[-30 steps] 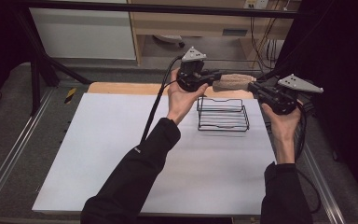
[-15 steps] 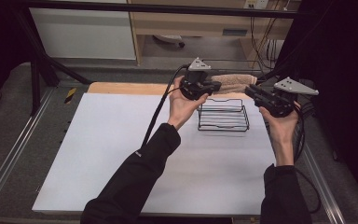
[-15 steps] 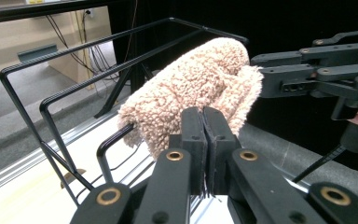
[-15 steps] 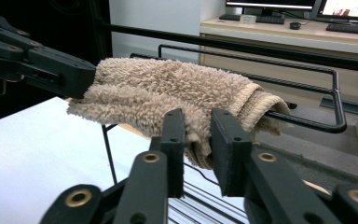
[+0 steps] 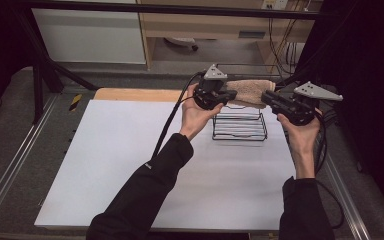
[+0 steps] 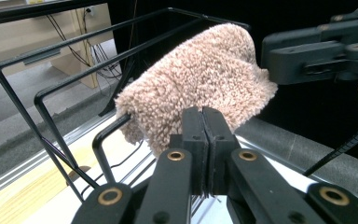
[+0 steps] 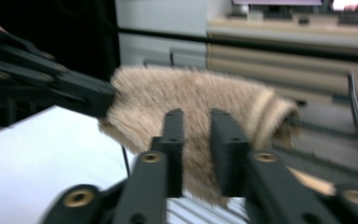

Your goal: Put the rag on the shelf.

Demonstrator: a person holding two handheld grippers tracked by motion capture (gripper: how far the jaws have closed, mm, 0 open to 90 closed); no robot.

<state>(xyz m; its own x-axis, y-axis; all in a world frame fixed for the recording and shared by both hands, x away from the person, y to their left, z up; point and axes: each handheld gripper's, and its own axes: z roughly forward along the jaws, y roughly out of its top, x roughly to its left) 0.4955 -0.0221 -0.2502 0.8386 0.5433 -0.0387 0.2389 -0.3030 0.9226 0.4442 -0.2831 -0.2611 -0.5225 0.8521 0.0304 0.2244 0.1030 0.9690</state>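
A tan fluffy towel (image 5: 250, 92) (image 6: 200, 74) (image 7: 191, 98) lies across the top rail of a black wire rack (image 5: 240, 127) (image 6: 18, 102) at the far right of the white table. My left gripper (image 5: 225, 95) (image 6: 203, 112) is at the towel's left end, jaws pressed together on its edge. My right gripper (image 5: 265, 97) (image 7: 198, 114) is at the right end. Its jaws have just been closing, and a narrow gap between them holds towel pile. The right gripper (image 6: 317, 51) also appears in the left gripper view, and the left gripper (image 7: 51, 88) in the right gripper view.
A white sheet (image 5: 130, 165) covers the table, with a wooden strip (image 5: 135, 94) along its far edge. Metal frame rails (image 5: 10, 165) run down both sides. Cabinets and cables (image 5: 280, 35) stand behind the table. Each gripper's cable trails back along the forearm.
The left gripper has sunk slightly toward the rack with the towel's left end. The right gripper has hardly shifted.
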